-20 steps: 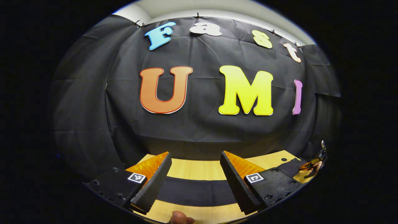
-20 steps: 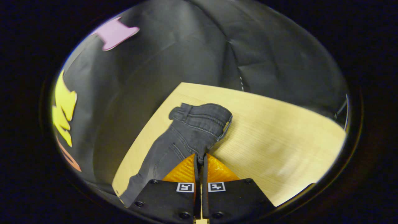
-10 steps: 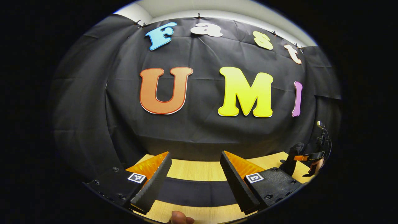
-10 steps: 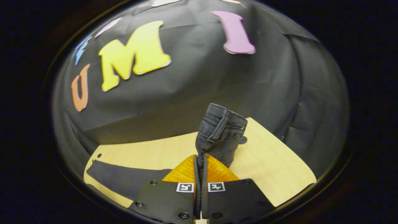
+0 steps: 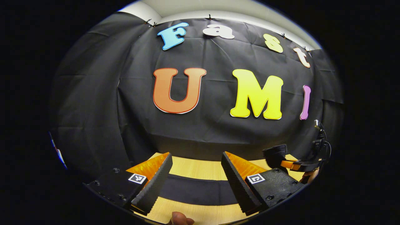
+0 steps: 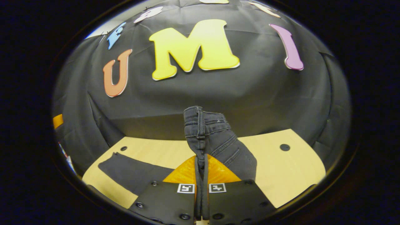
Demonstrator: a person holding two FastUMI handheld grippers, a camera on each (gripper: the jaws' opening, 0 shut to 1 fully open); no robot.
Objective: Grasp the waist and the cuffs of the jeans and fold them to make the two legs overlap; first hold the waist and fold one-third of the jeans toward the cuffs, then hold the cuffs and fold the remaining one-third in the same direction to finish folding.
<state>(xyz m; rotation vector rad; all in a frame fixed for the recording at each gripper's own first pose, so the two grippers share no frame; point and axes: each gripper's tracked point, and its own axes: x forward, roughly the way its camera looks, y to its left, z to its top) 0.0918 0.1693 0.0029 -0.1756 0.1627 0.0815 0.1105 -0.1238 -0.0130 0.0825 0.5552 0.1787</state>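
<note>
The dark grey jeans lie on the wooden table (image 6: pixel 281 168). My right gripper (image 6: pixel 200 159) is shut on the waist (image 6: pixel 206 131), which stands up above the table and leans away from me. The legs (image 6: pixel 131 172) trail flat to the left. In the left gripper view, a leg of the jeans (image 5: pixel 193 190) runs as a dark band across the table (image 5: pixel 200 170) between the spread fingers of my left gripper (image 5: pixel 196 156), which is open and holds nothing. The right gripper (image 5: pixel 290 164) shows at the far right, raised off the table.
The table has small round holes (image 6: pixel 284 147) near its back edge. The black cloth wall stands close behind the table. A fingertip (image 5: pixel 179 218) pokes in at the bottom of the left gripper view.
The right gripper has lifted the waist off the table and swung round to face the back wall. In the left gripper view it has risen and come leftward. The left gripper has barely shifted.
</note>
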